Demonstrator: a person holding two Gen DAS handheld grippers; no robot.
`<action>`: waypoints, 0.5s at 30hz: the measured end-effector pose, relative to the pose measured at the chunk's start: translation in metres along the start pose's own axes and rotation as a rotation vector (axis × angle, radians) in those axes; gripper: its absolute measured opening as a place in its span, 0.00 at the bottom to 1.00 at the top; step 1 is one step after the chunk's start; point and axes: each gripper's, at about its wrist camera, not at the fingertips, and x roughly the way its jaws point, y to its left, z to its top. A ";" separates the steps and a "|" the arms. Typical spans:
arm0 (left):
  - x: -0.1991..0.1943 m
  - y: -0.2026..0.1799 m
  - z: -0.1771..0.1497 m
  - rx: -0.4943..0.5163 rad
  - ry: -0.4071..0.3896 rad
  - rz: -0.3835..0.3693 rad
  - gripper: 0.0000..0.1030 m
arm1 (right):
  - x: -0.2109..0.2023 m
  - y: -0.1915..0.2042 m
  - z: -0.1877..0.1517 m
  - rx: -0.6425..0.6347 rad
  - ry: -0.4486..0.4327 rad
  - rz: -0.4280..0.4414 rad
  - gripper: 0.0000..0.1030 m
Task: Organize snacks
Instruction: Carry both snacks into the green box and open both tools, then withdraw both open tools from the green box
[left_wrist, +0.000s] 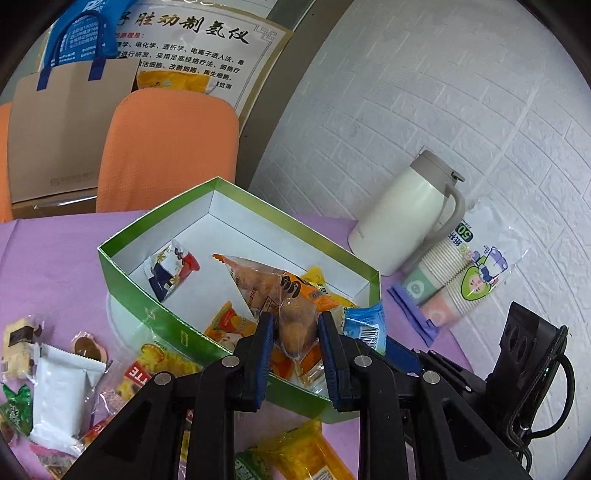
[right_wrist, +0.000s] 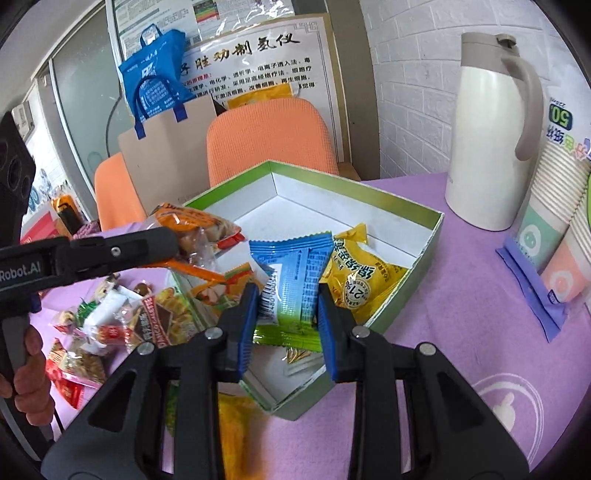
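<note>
With your left gripper (left_wrist: 295, 332) clamped on the orange snack bag (left_wrist: 291, 325) and your right gripper (right_wrist: 286, 306) pinching the blue packet (right_wrist: 291, 280), lower both inside the green box (left_wrist: 159, 314) before letting go.

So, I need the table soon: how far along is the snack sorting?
Roughly midway. Several packets already lie in the green cardboard box. The left gripper holds a clear orange-printed packet, the right gripper a blue-and-green packet, both over the box. A loose wrapped-snack pile remains outside it.
</note>
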 end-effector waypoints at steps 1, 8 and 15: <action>0.005 0.001 0.000 -0.001 0.007 0.001 0.24 | 0.005 0.001 -0.002 -0.015 0.013 -0.004 0.33; 0.020 0.015 -0.005 -0.006 0.047 0.090 0.84 | -0.013 0.015 -0.015 -0.169 -0.057 -0.018 0.99; 0.004 0.020 -0.010 -0.018 0.015 0.107 0.84 | -0.027 0.015 -0.025 -0.165 -0.043 -0.007 0.99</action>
